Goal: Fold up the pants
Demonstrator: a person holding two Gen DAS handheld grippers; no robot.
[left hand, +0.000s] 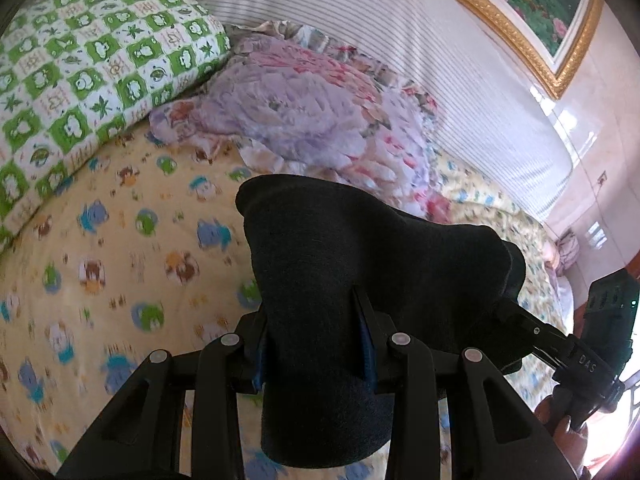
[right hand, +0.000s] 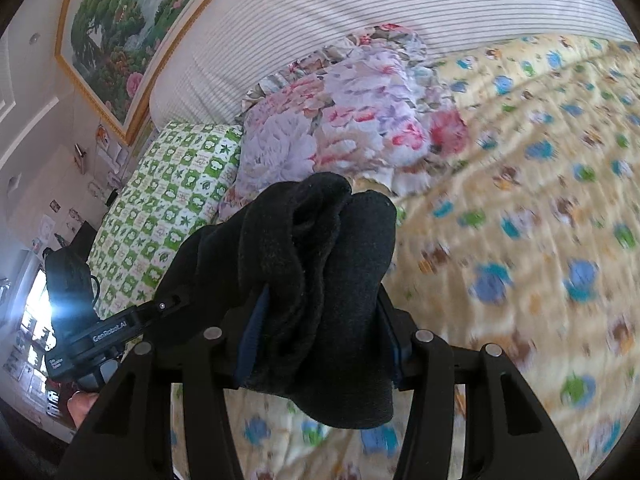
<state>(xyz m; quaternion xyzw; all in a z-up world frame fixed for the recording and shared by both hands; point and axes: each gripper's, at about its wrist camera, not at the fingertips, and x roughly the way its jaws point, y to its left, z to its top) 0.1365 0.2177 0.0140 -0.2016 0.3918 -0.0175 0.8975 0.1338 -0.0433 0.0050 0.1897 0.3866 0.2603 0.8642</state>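
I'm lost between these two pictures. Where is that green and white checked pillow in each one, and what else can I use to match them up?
Left wrist view: the green checked pillow fills the upper left, lying on the yellow cartoon sheet.
Right wrist view: the same pillow sits left of centre, below the framed painting.
Shared landmark: the flowered quilt bunched right beside the pillow, against the striped headboard.

Fingertips of both grippers — under pants (left hand: 360, 280)

Black pants (left hand: 360, 280), yellow cartoon-animal bedsheet (left hand: 120, 260), green-and-white checked pillow (left hand: 92, 64), pink-lilac floral quilt (left hand: 304, 112)
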